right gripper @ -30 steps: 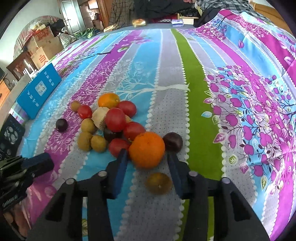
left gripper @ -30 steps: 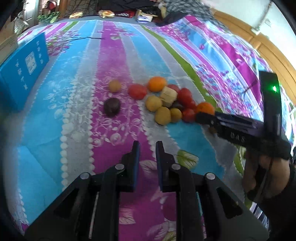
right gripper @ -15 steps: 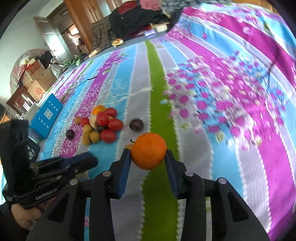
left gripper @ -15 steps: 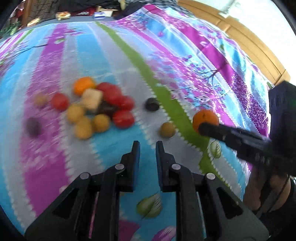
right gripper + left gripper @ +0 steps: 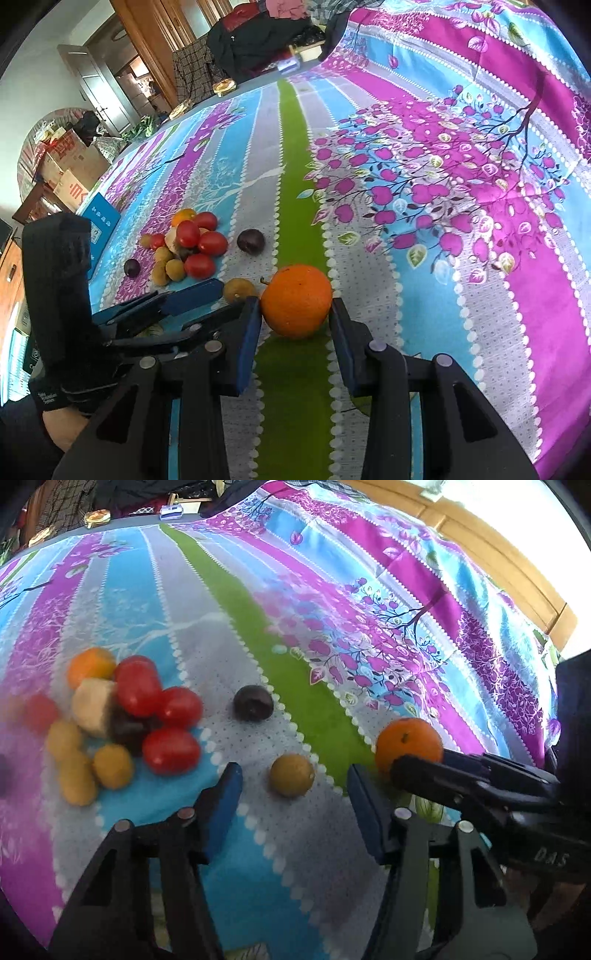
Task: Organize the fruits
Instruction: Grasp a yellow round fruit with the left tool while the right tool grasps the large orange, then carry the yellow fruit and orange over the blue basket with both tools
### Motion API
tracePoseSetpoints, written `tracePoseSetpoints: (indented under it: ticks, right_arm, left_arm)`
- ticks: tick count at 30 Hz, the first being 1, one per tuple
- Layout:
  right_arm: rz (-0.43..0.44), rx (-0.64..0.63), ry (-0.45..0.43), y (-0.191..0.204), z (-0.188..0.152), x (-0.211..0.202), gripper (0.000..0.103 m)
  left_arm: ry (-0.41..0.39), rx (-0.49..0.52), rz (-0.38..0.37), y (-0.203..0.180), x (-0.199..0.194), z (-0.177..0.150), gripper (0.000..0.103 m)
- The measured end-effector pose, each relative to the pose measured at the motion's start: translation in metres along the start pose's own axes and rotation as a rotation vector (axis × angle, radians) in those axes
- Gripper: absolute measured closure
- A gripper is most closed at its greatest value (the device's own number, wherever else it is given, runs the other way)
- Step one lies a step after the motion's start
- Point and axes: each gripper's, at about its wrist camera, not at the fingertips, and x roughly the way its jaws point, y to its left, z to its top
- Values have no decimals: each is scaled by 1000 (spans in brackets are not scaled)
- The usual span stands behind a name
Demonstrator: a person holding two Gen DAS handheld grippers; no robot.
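My right gripper [image 5: 295,317] is shut on a large orange [image 5: 296,300], held just over the green stripe; the orange shows in the left wrist view [image 5: 408,743] too. My left gripper [image 5: 293,786] is open, with a small yellow-brown fruit [image 5: 291,780] lying on the cloth between its fingertips. A dark plum [image 5: 254,703] lies just beyond it. A pile of red tomatoes [image 5: 171,750], yellow fruits [image 5: 113,766], a pale chunk [image 5: 91,706] and another orange [image 5: 88,665] lies to the left.
The striped floral bedspread [image 5: 461,192] covers the whole surface. A blue box [image 5: 101,218] lies at the left edge of the bed. Cardboard boxes [image 5: 70,166], clothes and a wooden door stand beyond the far edge.
My right gripper lifted the orange away from the pile and carried it right to the green stripe. My left gripper swung right toward the yellow-brown fruit and opened.
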Motion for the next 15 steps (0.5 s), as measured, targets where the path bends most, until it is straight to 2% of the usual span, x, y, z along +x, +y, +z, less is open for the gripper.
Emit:
tracePoseSetpoints:
  ticks: [1, 3, 5, 8, 15]
  right_arm:
    - [-14, -4, -8, -1, 0, -2, 61]
    - [-32, -7, -18, -4, 1, -4, 61]
    - [-66, -11, -29, -6, 2, -7, 61]
    - [-127, -32, -42, -5, 6, -13, 61]
    - [-186, -116, -110, 30, 21, -46, 61]
  left_arm:
    - [4, 7, 12, -1, 2, 2, 65]
    - [20, 6, 42, -1, 7, 4, 78]
    - [17, 2, 55, 0, 6, 5, 78]
    - [11, -15, 122, 1, -8, 5, 78]
    - [-104, -60, 279, 4, -100, 10, 78]
